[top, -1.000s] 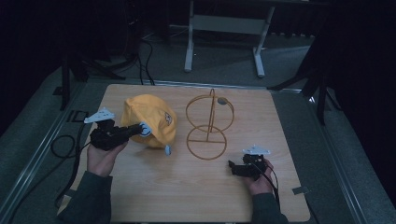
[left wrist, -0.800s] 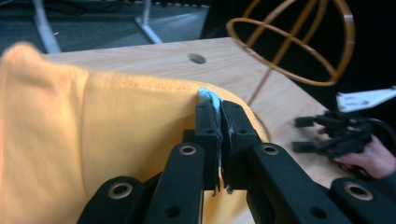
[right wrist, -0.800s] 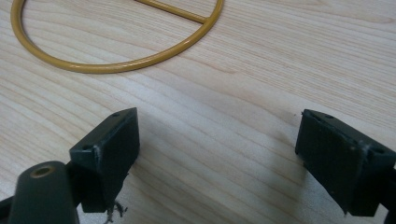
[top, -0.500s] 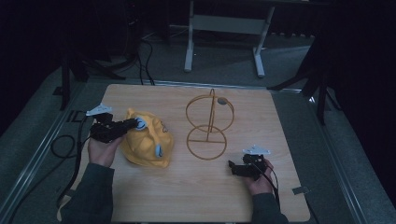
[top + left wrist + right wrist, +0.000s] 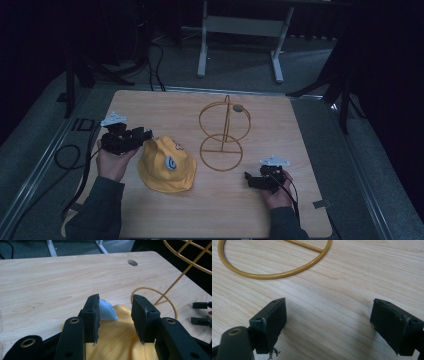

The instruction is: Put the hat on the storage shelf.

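A yellow bucket hat (image 5: 167,165) with a small blue and white patch lies flat on the wooden table (image 5: 150,107), left of centre. My left gripper (image 5: 146,135) is at the hat's upper left edge. In the left gripper view its jaws (image 5: 116,307) stand open just over the hat (image 5: 117,345), with the light blue patch (image 5: 107,312) showing between them and nothing pinched. A gold wire stand (image 5: 224,131) made of rings rises at mid table. My right gripper (image 5: 250,180) rests low at the right front, open wide (image 5: 328,320) over bare wood, close to the stand's base ring (image 5: 274,275).
The table has a small round hole (image 5: 132,263) near its far side. Cables (image 5: 67,155) trail off the left edge. A metal frame (image 5: 240,25) stands on the floor behind the table. Dark surroundings ring the table.
The hat, held up by my left gripper a second ago, has come down toward the near side and now lies flat, let go. My right gripper has stayed put.
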Demonstrator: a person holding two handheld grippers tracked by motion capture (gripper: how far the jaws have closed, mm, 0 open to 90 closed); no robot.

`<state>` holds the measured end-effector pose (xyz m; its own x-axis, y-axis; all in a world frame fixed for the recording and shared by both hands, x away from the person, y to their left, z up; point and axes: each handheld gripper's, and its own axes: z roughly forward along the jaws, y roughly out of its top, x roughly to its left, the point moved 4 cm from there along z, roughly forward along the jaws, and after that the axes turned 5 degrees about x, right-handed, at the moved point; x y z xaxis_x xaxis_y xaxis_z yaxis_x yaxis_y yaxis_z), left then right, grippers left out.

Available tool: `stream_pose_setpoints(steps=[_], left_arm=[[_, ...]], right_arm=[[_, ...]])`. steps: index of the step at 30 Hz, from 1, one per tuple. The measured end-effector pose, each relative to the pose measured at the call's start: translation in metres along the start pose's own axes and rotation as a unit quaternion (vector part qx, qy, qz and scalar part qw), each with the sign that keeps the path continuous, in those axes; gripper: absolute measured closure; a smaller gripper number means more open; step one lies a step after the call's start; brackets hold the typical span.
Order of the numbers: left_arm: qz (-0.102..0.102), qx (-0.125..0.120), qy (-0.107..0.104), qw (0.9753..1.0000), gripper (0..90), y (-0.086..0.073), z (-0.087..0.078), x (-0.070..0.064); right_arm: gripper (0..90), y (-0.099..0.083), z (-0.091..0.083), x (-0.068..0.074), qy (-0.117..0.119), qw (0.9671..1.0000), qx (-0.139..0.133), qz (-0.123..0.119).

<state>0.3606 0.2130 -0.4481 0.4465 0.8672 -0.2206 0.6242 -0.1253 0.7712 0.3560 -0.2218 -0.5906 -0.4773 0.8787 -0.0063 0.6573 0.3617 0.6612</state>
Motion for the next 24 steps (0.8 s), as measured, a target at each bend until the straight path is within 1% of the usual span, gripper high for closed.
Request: stream_pose_setpoints(steps=[3,6,9,14,18,19,20,24], left_arm=[[0.001,0.003,-0.003,1.0000,57.3,-0.001,-0.001,-0.004],[-0.002,0.014,0.006,0.9999,57.0,-0.003,-0.002,-0.008],[-0.005,0.023,0.008,0.9997,56.5,-0.005,-0.003,-0.013],[0.002,0.040,0.009,0.9991,53.7,-0.010,-0.003,-0.023],[-0.007,0.048,0.020,0.9986,47.6,-0.013,0.000,-0.027],[-0.010,0.053,0.025,0.9983,45.8,-0.014,0.002,-0.028],[-0.010,0.057,0.026,0.9980,44.3,-0.015,0.004,-0.028],[-0.030,0.062,0.028,0.9972,36.1,-0.014,0.012,-0.029]], right_arm=[[13.5,0.000,0.000,0.000,0.000,1.0000,0.000,0.000],[13.5,0.000,0.000,0.000,0.000,1.0000,0.000,0.000],[13.5,0.000,0.000,0.000,0.000,1.0000,0.000,0.001],[13.5,0.000,0.000,0.000,0.000,1.0000,0.000,0.001],[13.5,0.000,0.000,0.000,0.000,1.0000,0.000,0.001],[13.5,0.000,0.000,0.000,0.000,1.0000,0.000,0.001],[13.5,0.000,0.000,0.000,0.000,1.0000,0.000,0.001],[13.5,0.000,0.000,0.000,0.000,1.0000,0.000,0.001]])
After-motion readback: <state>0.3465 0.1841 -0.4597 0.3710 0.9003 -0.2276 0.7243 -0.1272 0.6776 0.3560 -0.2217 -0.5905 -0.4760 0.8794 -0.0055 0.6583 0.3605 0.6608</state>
